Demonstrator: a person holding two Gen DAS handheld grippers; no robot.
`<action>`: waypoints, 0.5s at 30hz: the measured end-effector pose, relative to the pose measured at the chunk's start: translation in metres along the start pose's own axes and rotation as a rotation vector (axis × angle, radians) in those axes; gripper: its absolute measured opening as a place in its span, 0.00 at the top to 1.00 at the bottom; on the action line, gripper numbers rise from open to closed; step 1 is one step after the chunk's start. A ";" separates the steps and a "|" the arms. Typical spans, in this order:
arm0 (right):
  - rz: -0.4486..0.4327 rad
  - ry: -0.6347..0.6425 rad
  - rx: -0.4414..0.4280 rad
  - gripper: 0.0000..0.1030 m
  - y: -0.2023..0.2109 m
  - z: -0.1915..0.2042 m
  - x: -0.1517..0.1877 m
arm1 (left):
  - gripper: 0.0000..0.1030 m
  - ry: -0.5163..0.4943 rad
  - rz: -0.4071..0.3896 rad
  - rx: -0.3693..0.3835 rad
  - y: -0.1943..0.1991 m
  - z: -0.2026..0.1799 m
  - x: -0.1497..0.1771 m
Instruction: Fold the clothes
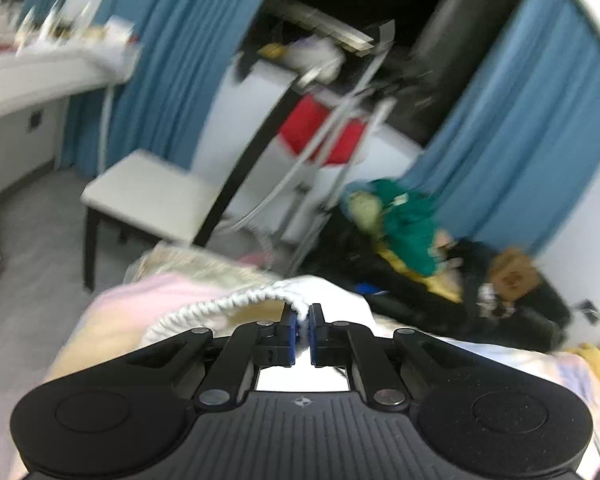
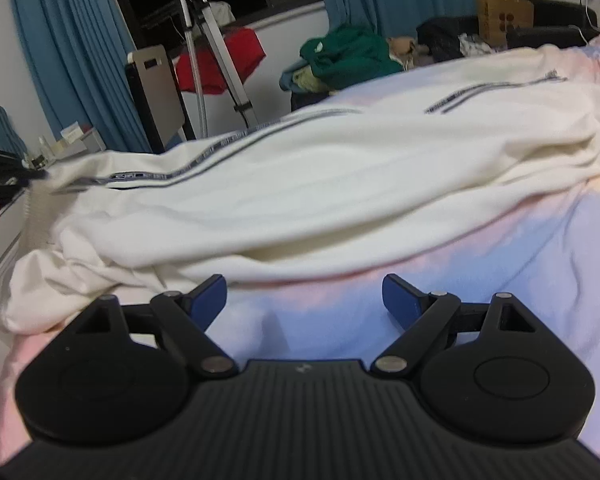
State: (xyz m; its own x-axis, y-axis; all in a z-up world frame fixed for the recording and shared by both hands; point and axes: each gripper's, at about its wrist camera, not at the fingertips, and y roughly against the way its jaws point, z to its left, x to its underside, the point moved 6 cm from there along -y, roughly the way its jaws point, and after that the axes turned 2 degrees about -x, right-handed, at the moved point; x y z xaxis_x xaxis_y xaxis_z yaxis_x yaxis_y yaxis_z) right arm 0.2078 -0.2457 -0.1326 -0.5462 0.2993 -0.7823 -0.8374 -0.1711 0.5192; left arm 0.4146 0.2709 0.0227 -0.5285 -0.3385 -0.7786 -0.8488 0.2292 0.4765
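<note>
We saw the white garment (image 2: 300, 184) stretched across the bed (image 2: 500, 264), long axis running lower left to upper right. Our left claw (image 1: 303, 330) pinched its ribbed hem (image 1: 228, 304); our right claw (image 2: 304, 300) hovered spread wide, holding nothing. A clothes pile (image 2: 340, 60) sat beyond.

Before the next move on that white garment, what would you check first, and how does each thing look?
1. Left gripper shut on the white garment's ribbed edge: ok.
2. Right gripper open, holding nothing: ok.
3. White garment lying flat on the bedsheet: not ok, bunched at the near edge.
4. Striped sleeve straightened out: cannot tell.
5. Left view sharp enough to judge: not ok, blurred.
</note>
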 end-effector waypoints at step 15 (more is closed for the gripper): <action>-0.206 0.105 -0.047 0.16 0.081 0.026 -0.019 | 0.94 -0.180 0.178 0.395 0.263 -0.056 0.204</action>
State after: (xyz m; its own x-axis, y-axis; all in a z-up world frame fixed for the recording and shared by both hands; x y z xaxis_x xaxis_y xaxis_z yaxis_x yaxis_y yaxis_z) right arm 0.1510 -0.2409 -0.0673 -0.3609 0.2332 -0.9030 -0.9301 -0.1613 0.3301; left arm 0.0826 0.2106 0.0123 -0.6240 -0.1068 -0.7741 -0.6553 0.6112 0.4439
